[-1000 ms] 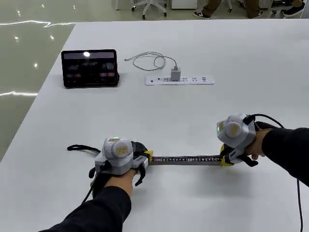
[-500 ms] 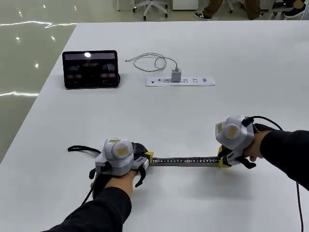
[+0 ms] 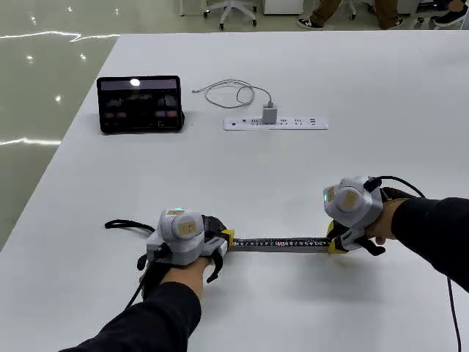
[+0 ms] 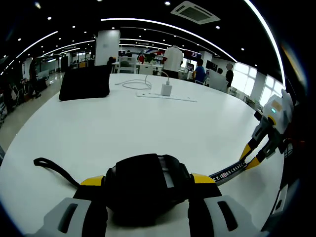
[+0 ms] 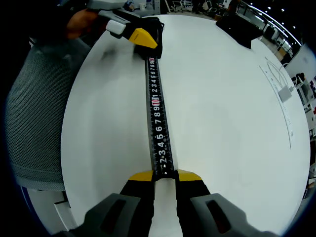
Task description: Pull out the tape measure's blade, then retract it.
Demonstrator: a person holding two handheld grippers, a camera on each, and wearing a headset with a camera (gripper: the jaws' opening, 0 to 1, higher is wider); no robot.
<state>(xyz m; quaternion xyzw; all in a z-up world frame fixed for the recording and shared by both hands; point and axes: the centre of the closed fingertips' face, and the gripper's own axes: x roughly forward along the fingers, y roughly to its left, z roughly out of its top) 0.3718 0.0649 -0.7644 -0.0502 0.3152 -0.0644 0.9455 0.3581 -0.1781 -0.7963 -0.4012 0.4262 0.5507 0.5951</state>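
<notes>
Clamping the black tape measure case (image 4: 147, 181) at the near left of the white table (image 3: 308, 176), the left gripper (image 3: 222, 240) faces the right gripper (image 3: 335, 246), whose narrow jaws pinch the tip of the blade (image 3: 282, 243), drawn out flat between them.

The black metal tape measure blade (image 5: 157, 123) bears white numerals, readable from 2 up to 9, a red-backed 10, then 1 through 9

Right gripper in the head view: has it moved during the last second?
Yes. Measured against the power strip, the right gripper has moved slightly left, toward the left gripper.
</notes>
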